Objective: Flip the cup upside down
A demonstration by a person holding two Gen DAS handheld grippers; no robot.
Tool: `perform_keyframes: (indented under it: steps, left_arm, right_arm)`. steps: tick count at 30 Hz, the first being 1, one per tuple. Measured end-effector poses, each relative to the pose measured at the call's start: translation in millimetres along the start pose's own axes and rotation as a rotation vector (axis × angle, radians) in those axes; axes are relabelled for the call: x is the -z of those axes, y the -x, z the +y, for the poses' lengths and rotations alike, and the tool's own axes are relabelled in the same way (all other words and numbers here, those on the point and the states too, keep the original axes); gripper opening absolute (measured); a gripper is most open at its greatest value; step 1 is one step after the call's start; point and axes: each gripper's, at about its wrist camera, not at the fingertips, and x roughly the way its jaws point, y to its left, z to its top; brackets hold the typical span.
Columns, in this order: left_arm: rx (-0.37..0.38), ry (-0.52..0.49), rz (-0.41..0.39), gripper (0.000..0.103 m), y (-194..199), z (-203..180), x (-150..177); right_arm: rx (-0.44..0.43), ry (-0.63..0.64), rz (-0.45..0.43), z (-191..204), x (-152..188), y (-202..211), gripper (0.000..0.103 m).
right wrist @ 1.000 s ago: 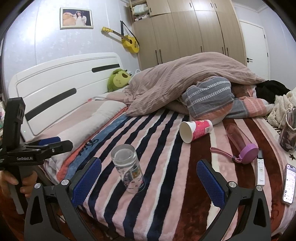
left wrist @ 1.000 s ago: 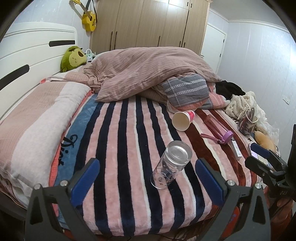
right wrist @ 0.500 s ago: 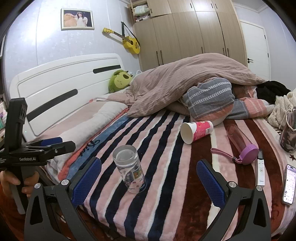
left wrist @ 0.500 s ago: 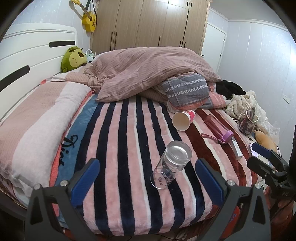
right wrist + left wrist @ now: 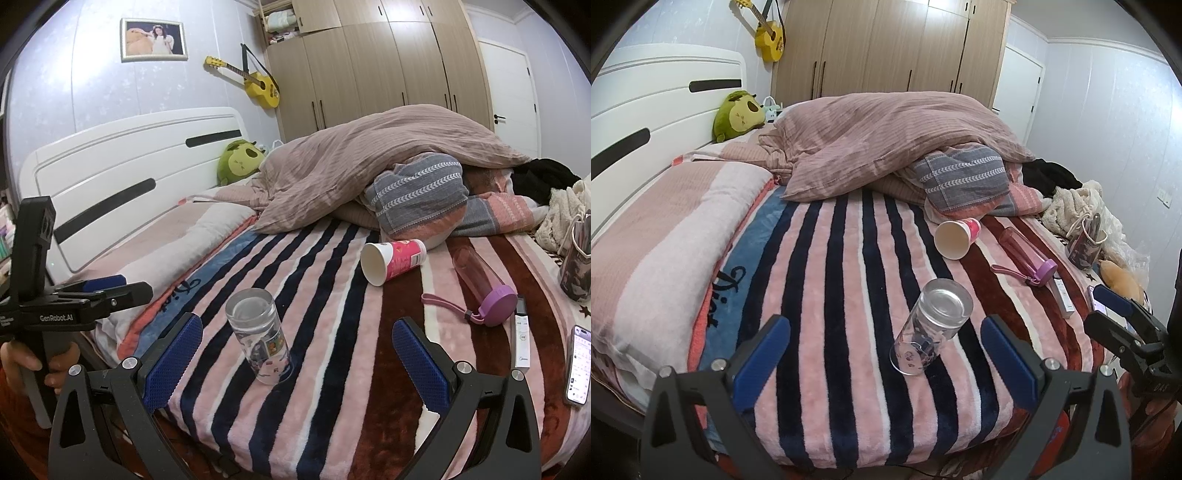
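Observation:
A clear glass cup (image 5: 929,326) with small stickers stands on the striped blanket near the bed's front edge. It also shows in the right wrist view (image 5: 258,334), leaning a little. Which end is up I cannot tell for sure. My left gripper (image 5: 886,352) is open and empty, just short of the glass, its blue pads (image 5: 759,356) wide on either side. My right gripper (image 5: 297,360) is open and empty, with the glass ahead, left of centre. A pink paper cup (image 5: 956,238) lies on its side further back; it shows in the right wrist view (image 5: 391,260) too.
A purple bottle (image 5: 484,278) lies right of the paper cup, with a white remote (image 5: 521,341) and a phone (image 5: 580,363) near the right edge. A heaped duvet (image 5: 886,144) and pillows fill the back. The left gripper (image 5: 96,295) shows at the right view's left side.
Both grippers have drifted slightly; the views shift a little. The glass and the other objects have not moved, and both grippers stay open.

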Motion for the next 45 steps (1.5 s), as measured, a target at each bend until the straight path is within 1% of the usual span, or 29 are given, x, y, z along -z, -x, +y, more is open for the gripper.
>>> perform_keyframes:
  steps: [6, 10, 14, 45]
  left_arm:
    - [0.0, -0.002, -0.003, 0.102, -0.1, -2.8, 0.3]
    - [0.0, -0.003, -0.002, 0.102, 0.3, -2.5, 0.3]
    - [0.002, -0.004, -0.001, 0.102, -0.1, -3.2, -0.4]
    - [0.001, -0.004, -0.001, 0.102, 1.5, -4.4, -0.4]
  right_arm:
    - [0.002, -0.002, -0.006, 2.5, -0.6, 1.5, 0.103]
    - [-0.009, -0.008, -0.031, 3.6, -1.3, 6.3, 0.103]
    - [-0.013, -0.013, -0.036, 5.1, -2.3, 7.8, 0.103]
    - [-0.014, -0.024, -0.032, 5.9, -1.7, 9.5, 0.103]
